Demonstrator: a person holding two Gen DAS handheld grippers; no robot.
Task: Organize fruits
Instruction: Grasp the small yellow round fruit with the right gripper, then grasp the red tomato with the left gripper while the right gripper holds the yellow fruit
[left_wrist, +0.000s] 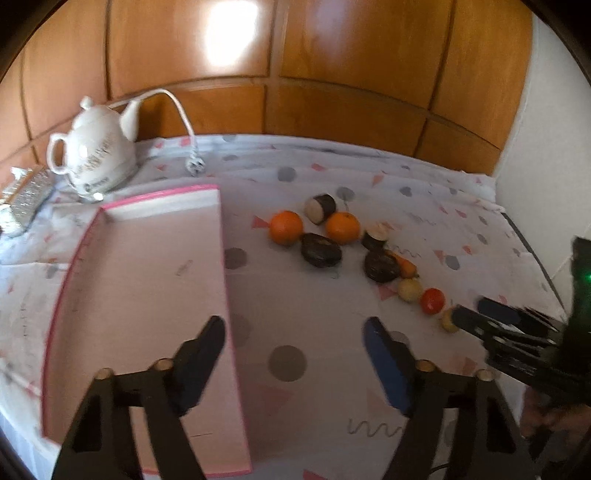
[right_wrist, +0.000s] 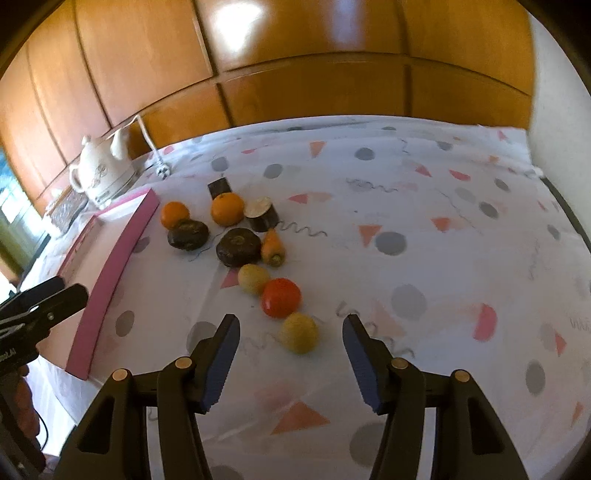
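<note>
Fruits and vegetables lie in a loose line on the patterned tablecloth: two oranges (right_wrist: 227, 208) (right_wrist: 174, 214), two dark round fruits (right_wrist: 238, 246) (right_wrist: 187, 234), a small carrot (right_wrist: 272, 246), two pale yellow balls (right_wrist: 254, 278) (right_wrist: 299, 332) and a red tomato (right_wrist: 280, 297). A pink-edged box (left_wrist: 147, 288) lies at the left. My right gripper (right_wrist: 291, 360) is open, with the near yellow ball just ahead of its jaws. My left gripper (left_wrist: 295, 362) is open and empty, over the box's right wall.
A white teapot (left_wrist: 98, 151) with a cord and plug (left_wrist: 194, 166) stands at the back left. Two dark cut cylinders (left_wrist: 320, 208) (right_wrist: 262, 214) lie among the fruit. Wooden panels (left_wrist: 295, 74) close the back; a white wall (left_wrist: 546, 110) is at right.
</note>
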